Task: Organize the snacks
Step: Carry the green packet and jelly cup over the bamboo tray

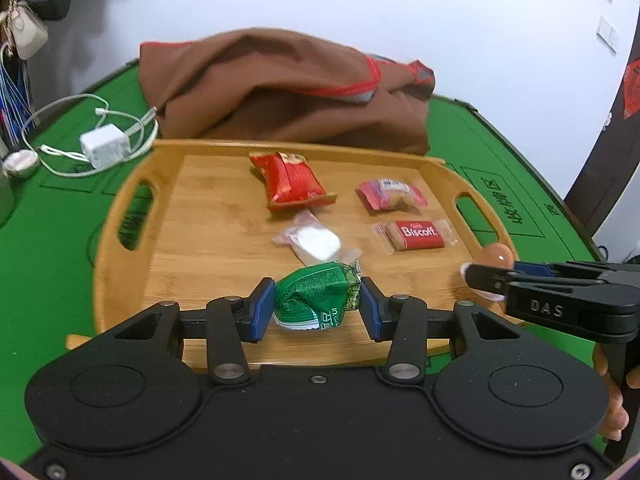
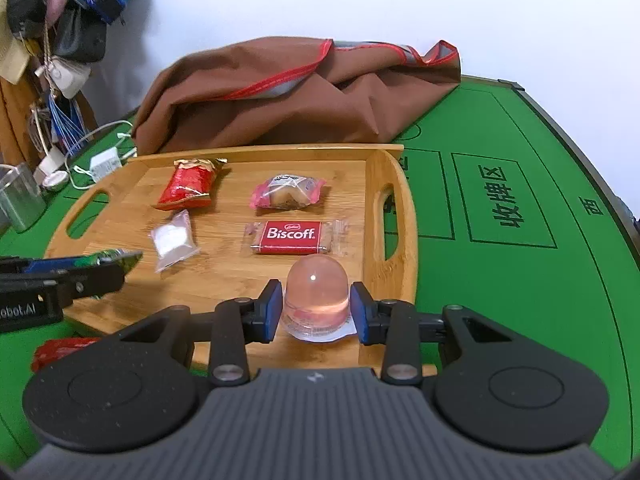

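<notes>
**Two snacks at the tray's near edge**

My left tongs (image 1: 318, 307) pinch the green packet (image 1: 316, 300); my right tongs (image 2: 316, 311) clamp the jelly cup (image 2: 317, 300). Both sit low over the wooden tray (image 1: 208, 216). Next, I judge, release beside the Biscoff (image 2: 291, 236).

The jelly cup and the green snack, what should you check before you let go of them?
1. Left tool around the green snack packet: ok, pads at both sides.
2. Right tool around the jelly cup: ok.
3. Both snacks over the wooden tray: ok.
4. Jelly cup clear of the Biscoff biscuit: ok, a gap shows.
5. Green packet clear of the white candy: cannot tell, they look very close.
6. Snacks resting on the tray already: cannot tell.
</notes>
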A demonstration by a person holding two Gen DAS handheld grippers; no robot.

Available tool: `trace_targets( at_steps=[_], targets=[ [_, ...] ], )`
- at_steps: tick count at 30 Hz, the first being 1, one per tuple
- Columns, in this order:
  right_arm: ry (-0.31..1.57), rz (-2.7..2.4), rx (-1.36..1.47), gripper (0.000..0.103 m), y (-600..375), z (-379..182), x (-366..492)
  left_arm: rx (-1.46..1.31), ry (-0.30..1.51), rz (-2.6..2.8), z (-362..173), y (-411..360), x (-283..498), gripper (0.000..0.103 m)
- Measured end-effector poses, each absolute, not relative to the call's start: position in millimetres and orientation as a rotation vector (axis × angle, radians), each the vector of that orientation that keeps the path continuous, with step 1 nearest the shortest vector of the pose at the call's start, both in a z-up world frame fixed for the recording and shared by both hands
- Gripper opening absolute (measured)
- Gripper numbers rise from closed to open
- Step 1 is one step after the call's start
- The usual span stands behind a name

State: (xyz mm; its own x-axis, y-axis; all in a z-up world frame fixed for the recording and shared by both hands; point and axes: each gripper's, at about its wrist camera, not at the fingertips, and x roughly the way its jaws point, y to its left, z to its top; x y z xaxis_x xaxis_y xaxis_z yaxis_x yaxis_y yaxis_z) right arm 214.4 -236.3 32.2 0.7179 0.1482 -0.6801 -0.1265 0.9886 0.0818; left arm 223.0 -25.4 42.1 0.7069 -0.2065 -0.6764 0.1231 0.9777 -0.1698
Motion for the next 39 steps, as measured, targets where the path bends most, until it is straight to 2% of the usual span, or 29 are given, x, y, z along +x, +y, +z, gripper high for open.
trace_targets(
  at_steps=[39],
  targets=[
    [0.77,0.159,-0.023,0.04,-225.2,18.9,238.1,-0.057,0.794,-0.154,20.4,-56.0,258.1,0.043]
  ],
)
